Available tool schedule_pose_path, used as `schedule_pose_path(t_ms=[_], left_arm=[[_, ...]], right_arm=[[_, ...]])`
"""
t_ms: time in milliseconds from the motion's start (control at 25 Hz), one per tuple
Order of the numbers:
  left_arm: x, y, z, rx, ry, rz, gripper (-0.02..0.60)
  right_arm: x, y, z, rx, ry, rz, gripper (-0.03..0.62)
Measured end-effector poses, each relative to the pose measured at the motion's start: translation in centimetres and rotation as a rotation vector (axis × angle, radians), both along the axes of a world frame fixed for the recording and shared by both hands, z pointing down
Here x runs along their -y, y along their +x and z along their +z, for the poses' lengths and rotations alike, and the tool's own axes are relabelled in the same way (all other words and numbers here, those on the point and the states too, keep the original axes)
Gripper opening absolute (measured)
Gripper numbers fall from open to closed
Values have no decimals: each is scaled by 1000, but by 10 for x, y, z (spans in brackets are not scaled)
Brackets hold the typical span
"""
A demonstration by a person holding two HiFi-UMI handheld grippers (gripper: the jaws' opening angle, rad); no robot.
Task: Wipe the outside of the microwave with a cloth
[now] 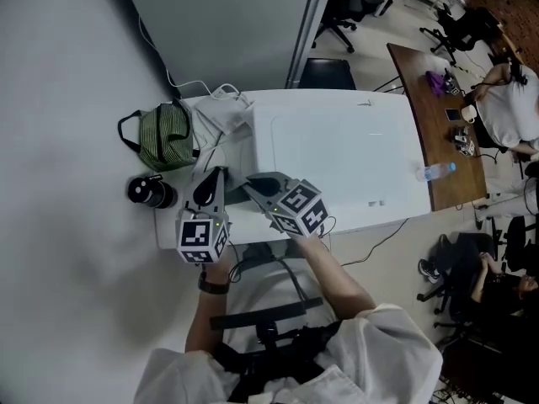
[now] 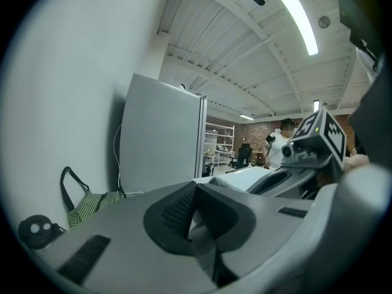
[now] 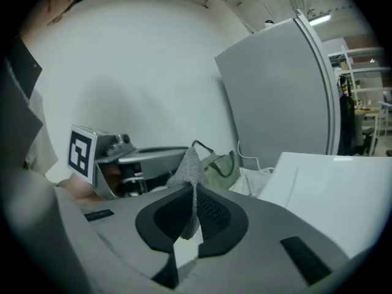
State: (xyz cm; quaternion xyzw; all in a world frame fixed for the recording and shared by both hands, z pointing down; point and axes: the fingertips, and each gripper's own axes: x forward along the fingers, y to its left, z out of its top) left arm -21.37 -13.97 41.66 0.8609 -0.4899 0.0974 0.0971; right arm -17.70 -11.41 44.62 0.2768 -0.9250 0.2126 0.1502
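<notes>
The white microwave [image 1: 337, 154] fills the middle of the head view, seen from above; its top also shows in the right gripper view [image 3: 331, 188]. Both grippers hover close together at its front left corner. My right gripper [image 1: 250, 187] is shut on a grey cloth [image 3: 188, 167], whose tip sticks up between the pads. My left gripper [image 1: 214, 178] sits just left of it, jaws closed, with a strip of the same grey cloth [image 2: 205, 250] caught between them. In the head view the cloth is hidden by the grippers.
A green striped bag [image 1: 164, 137] and a black bottle [image 1: 150, 192] lie left of the microwave, white cables [image 1: 221, 108] behind them. A grey partition [image 1: 227, 23] stands behind. A water bottle [image 1: 435, 172] lies by a wooden desk [image 1: 438, 99], where a person sits.
</notes>
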Motion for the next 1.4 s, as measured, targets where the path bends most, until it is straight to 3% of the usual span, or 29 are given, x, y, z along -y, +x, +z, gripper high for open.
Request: schedule_pose_path(t_ms=[200,360,800,920,1080,1240,1400], left_arm=[[-1,11,-4,11,5,-15,28],[2,48,-13,-5,23,-14,28],[-39,210,-22,33,31,54,28],[-52,234,-16,45,13,29,28],[-66,237,-10,70,-4,-21,28],[-73,226,-8,80,-9,-72,28],[-78,214,-14,79,15,-76,28]], right_arm=[[5,68,23,-124,-7,105,26],[1,145,24,-165,8,190,26],[-38,441,26,-361,61,507,26],[-51,525,29,-399,47,599,26],[-69,616,28,-449,37,729,26],[-77,634,30,-447,30,741,26],[-79,574,40,-359,10,651,26]])
